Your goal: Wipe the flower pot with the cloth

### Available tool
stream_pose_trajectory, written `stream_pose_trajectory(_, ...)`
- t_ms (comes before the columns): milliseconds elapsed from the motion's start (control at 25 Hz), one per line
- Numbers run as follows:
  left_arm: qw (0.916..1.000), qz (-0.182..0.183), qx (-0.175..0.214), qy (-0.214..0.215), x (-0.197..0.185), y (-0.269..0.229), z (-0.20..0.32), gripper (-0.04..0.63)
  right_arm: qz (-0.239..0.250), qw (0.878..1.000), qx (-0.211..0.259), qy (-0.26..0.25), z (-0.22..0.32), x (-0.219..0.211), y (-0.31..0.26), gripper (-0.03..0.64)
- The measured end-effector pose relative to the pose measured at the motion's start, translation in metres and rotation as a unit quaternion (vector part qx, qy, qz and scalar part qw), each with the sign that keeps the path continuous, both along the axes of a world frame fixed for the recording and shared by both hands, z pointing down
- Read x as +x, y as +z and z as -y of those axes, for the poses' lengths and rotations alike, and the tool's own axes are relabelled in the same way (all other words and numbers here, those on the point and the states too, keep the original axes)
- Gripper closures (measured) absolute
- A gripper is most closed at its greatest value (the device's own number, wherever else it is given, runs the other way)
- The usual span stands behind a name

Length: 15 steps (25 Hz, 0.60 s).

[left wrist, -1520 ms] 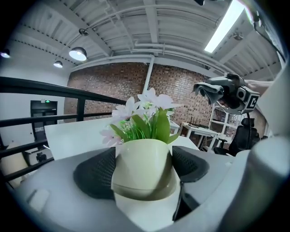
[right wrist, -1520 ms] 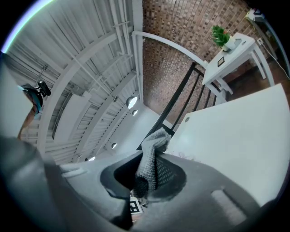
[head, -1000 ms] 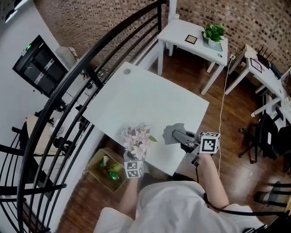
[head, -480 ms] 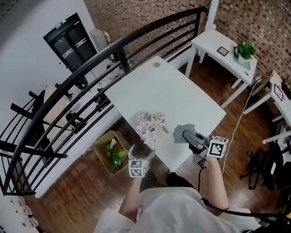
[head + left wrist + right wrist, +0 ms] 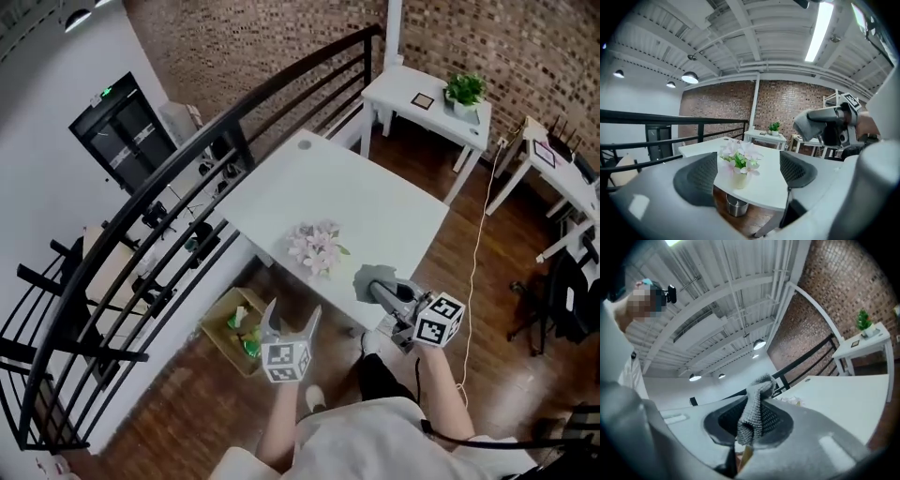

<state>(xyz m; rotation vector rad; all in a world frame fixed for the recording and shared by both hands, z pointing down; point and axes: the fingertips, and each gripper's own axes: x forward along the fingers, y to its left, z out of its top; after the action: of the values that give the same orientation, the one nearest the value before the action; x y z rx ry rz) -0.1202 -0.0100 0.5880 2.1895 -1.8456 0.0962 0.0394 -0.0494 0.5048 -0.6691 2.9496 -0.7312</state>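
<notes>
- As the head view has it, flower pot point(image 5: 317, 251) mid-frame on table point(image 5: 375, 202); left gripper point(image 5: 293, 314) lower centre, right gripper point(image 5: 382, 291) lower right
- left gripper view: jaws spread, just been closing, nothing between them; pot beyond, centre
- right gripper view: jaws pinching grey cloth point(image 5: 757, 411), centre frame

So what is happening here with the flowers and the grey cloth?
A person holds a gripper in each hand. The right gripper is shut on the grey cloth, near the corner of the white table. The left gripper, open and empty, is off the table; its jaws have just been closing somewhat. The flower pot stands on the table, and neither gripper touches it.
</notes>
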Motion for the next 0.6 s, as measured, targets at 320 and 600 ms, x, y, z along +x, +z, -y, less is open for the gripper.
stream_pose_trajectory(320, 0.9972, 0.009, 0.068, 0.029, -0.010, -0.090, -0.069, 0.172, -0.075, 0.979, 0.113, 0.153, -0.099, -0.006, -0.010, 0.606)
stream_pose_trajectory(600, 0.9956, 0.028, 0.088, 0.018, 0.003, -0.119, -0.089, 0.181, -0.068, 0.971, 0.184, 0.133, -0.100, -0.004, -0.052, 0.607)
